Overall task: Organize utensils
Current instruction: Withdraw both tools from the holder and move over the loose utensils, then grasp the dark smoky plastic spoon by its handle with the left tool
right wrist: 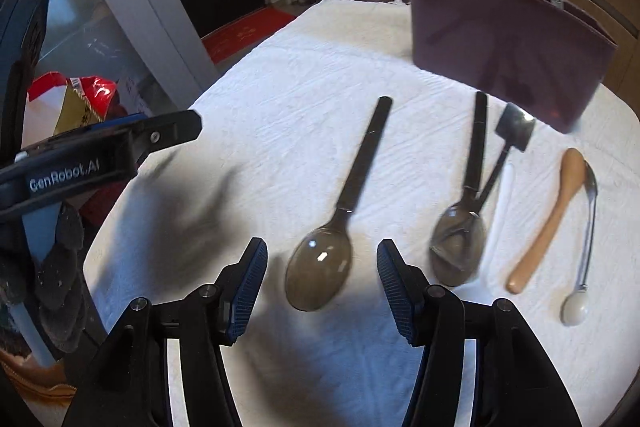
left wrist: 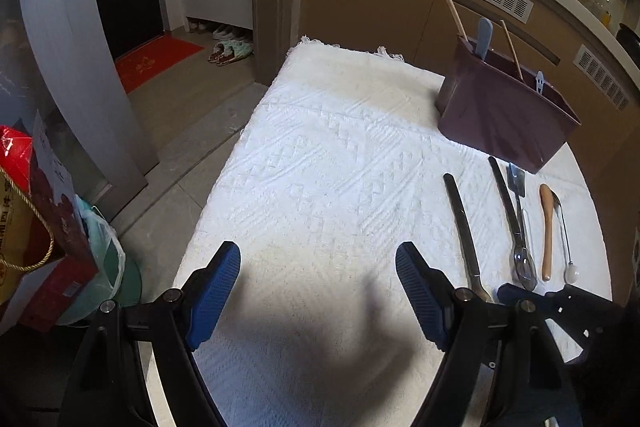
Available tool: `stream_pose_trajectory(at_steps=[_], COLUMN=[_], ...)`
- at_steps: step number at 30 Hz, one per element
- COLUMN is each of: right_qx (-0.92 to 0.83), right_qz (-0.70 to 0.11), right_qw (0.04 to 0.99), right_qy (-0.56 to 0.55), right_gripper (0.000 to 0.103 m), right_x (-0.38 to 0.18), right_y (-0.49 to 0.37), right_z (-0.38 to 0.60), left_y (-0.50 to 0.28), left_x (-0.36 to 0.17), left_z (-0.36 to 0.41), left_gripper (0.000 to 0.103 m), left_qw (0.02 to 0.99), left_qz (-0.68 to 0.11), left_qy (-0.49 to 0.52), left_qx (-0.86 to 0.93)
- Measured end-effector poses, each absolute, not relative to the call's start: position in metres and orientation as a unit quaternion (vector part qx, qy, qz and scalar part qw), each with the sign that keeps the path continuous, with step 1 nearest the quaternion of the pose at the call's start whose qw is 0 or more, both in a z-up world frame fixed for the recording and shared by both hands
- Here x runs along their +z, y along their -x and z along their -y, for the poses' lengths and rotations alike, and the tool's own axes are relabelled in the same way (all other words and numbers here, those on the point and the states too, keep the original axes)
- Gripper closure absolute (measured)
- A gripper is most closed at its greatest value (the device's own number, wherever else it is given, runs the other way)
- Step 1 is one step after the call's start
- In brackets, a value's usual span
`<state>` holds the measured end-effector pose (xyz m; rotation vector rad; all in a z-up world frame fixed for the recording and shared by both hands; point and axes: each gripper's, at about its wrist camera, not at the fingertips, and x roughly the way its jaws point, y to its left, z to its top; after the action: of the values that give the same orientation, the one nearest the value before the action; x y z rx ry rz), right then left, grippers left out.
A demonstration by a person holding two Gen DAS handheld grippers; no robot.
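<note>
White tablecloth (right wrist: 280, 99), two big spoons (right wrist: 320, 267) – perhaps five utensils, holder (right wrist: 500, 39)

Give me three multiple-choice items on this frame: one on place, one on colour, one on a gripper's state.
1. Where does the utensil holder stand?
A. beyond the loose utensils
B. on the floor
C. between the fingers

2. What colour is the holder?
A. green
B. maroon
C. yellow

3. How is the right gripper?
A. shut on a knife
B. shut, empty
C. open, empty

Answers: 1 A, it stands on the white cloth behind the row of spoons. 2 B, its walls are dark purplish red. 3 C, its fingers stand apart, the large spoon lying free ahead.
</note>
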<state>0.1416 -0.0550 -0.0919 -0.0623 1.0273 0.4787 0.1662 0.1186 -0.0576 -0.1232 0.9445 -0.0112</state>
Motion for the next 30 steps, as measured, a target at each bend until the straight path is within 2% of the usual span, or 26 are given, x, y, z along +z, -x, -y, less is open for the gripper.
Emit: stream_pose_trajectory(at_steps=[2, 4, 7, 11, 15, 16, 17, 21, 24, 30], right_qx=[0.216, 0.209, 0.197, 0.207, 0.194, 0.184, 0.176, 0.116, 0.098, 0.123], right_qz=[-0.488, -0.483, -0.478, -0.475, -0.442, -0.432, -0.426, -0.412, -0.432, -0.447], right_qw=[0.845, 0.849, 0.851, 0.849, 0.871, 0.879, 0.884, 0.902, 0.896, 0.886], right_qy=[0.041, 0.053, 0.094, 0.109, 0.092, 0.086, 0.081, 0.058, 0.029, 0.019], right_gripper=[0.053, 0.054, 0.067, 0.069, 0.070, 0.079, 0.101, 0.102, 0.102, 0.099], right_x=[-0.098, -0.101, -0.101, -0.098, -0.071, -0.063, -0.056, -0.039, -0.044, -0.057], right_y=[-0.141, -0.142, -0.141, -0.134, -0.128, -0.126, -0.126, -0.125, -0.127, -0.117], right_z=[0.048, 0.042, 0.033, 0.038, 0.065, 0.077, 0.087, 0.140, 0.174, 0.176], left_y=[-0.165, -0.165, -0.163, -0.163, -0.162, -0.162, -0.162, -0.163, -0.166, -0.157], left_x=[-0.058, -0.057, -0.056, -0.056, -0.056, -0.056, -0.056, -0.057, -0.058, -0.073], left_z=[-0.115, -0.112, -0.110, -0.108, -0.094, -0.087, -0.080, -0.049, -0.034, -0.004], left_gripper=[0.026, 0.026, 0.026, 0.026, 0.026, 0.026, 0.026, 0.026, 0.026, 0.026], left_qw=[0.889, 0.890, 0.891, 0.891, 0.887, 0.885, 0.884, 0.873, 0.870, 0.843], left_qz=[-0.453, -0.451, -0.449, -0.450, -0.454, -0.457, -0.459, -0.470, -0.474, -0.508], left_qy=[0.060, 0.059, 0.058, 0.057, 0.048, 0.045, 0.041, 0.030, 0.021, 0.000], left_qx=[-0.015, -0.024, -0.030, -0.033, -0.064, -0.076, -0.086, -0.130, -0.136, -0.175])
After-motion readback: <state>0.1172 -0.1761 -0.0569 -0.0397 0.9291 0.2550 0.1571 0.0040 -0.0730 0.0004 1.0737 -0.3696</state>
